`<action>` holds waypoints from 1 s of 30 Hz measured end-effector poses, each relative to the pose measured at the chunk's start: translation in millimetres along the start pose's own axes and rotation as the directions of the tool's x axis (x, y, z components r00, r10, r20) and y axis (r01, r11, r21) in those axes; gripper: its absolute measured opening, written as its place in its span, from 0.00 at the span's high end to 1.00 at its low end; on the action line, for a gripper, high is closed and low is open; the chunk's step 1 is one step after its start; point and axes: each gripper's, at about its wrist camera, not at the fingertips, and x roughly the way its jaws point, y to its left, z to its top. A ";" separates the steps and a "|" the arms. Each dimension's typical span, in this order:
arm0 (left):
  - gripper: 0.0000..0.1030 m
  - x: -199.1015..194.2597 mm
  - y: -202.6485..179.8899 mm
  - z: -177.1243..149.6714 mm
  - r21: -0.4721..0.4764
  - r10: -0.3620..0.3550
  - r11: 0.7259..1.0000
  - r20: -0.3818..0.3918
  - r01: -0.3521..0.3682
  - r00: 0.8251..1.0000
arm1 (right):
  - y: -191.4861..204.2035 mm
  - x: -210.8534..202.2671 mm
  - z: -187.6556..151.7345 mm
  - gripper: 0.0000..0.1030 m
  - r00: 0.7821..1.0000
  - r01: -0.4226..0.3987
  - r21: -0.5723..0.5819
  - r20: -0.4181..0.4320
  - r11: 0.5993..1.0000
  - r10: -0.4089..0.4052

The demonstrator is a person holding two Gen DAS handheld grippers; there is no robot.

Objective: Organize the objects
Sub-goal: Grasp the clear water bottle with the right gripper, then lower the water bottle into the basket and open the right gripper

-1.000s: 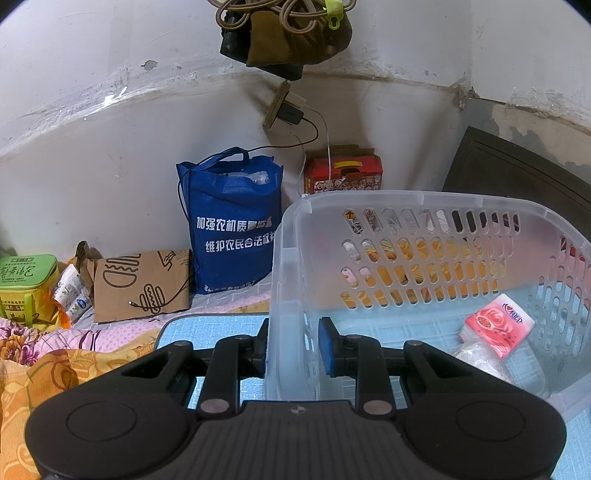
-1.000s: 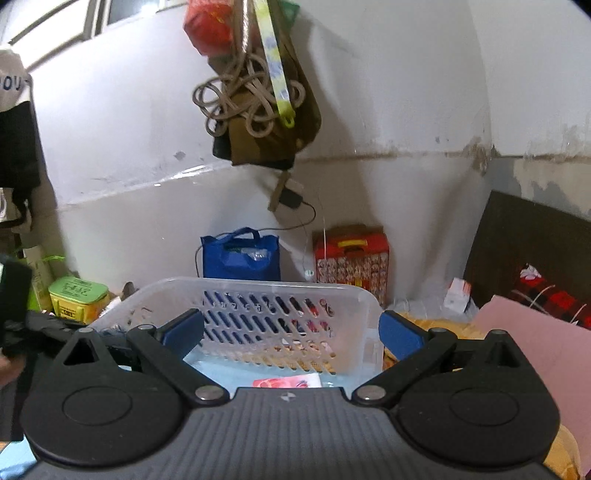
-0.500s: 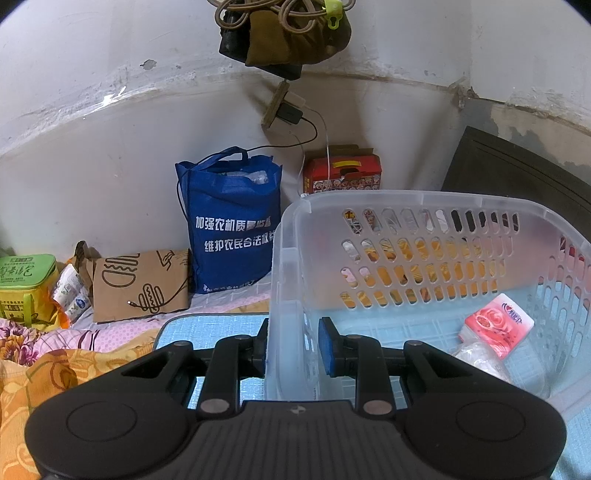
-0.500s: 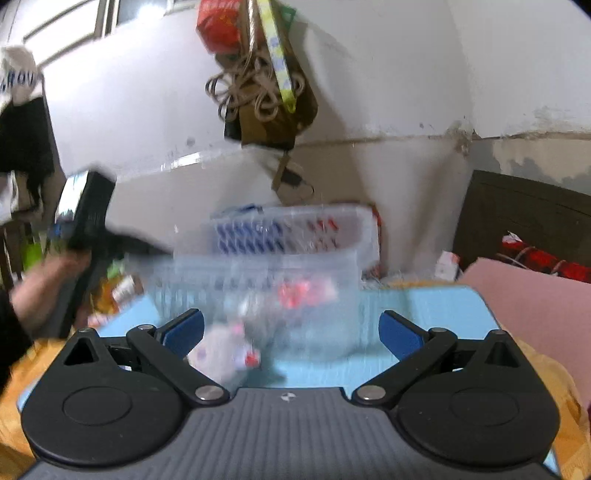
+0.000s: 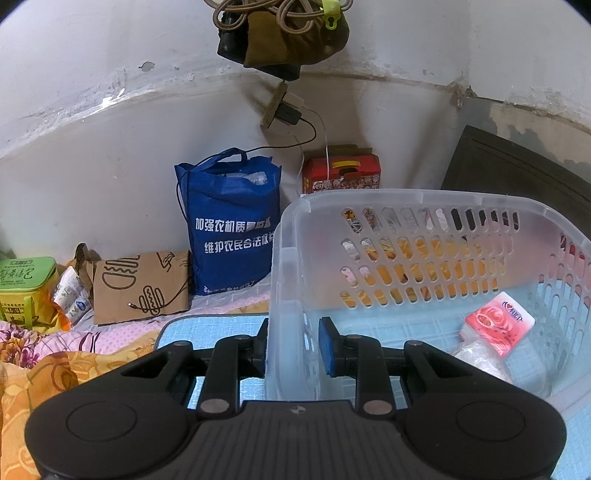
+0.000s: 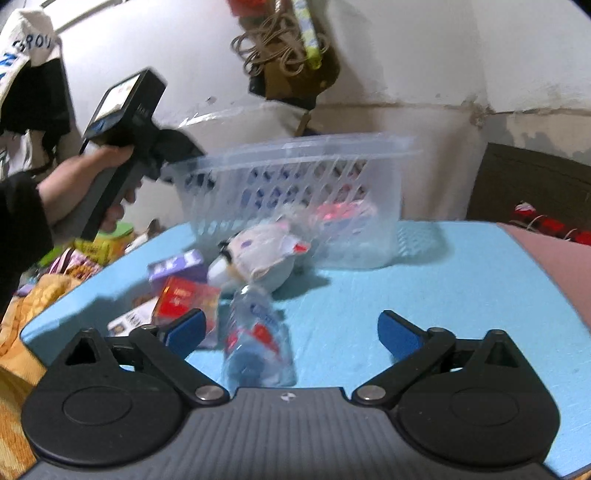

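My left gripper (image 5: 293,347) is shut on the near side wall of a clear slotted plastic basket (image 5: 406,206). A pink tissue pack (image 5: 498,323) and a crumpled clear wrapper lie inside it. In the right wrist view the basket (image 6: 295,177) stands tilted at the back of the blue mat (image 6: 406,288). A person's hand (image 6: 92,173) grips the left gripper's handle at its left rim. My right gripper (image 6: 291,326) hangs low over the mat with its jaws closing. A clear water bottle (image 6: 255,332) lies between them, untouched. A plush toy (image 6: 258,254), a purple box (image 6: 177,264) and a red box (image 6: 184,299) lie beyond.
A blue tote bag (image 5: 229,221), a red carton (image 5: 341,173), a brown paper bag (image 5: 140,284) and a green box (image 5: 24,280) line the wall. A dark board (image 5: 517,177) leans at the right. A bag with cords (image 5: 280,33) hangs overhead.
My right gripper has come down toward the mat, so the bottle, toy and boxes now show in front of it, and its jaws have narrowed slightly. The left gripper and basket stayed put.
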 end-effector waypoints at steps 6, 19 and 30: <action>0.70 -1.0 1.8 -1.3 -0.001 -0.002 1.000 0.003 0.002 1.000 | 8.7 15.0 -12.2 0.20 0.999 -0.020 -0.009 -0.040 1.000 0.020; 0.70 -1.4 1.3 -0.2 0.002 -0.002 1.000 0.005 0.002 1.000 | -4.8 3.8 -12.4 0.56 0.999 -0.015 0.011 0.049 1.000 0.014; 0.70 -1.8 -0.1 0.6 -0.002 -0.005 1.000 0.003 0.005 1.000 | -28.3 -30.0 25.0 0.57 0.985 0.000 0.034 0.172 0.999 -0.006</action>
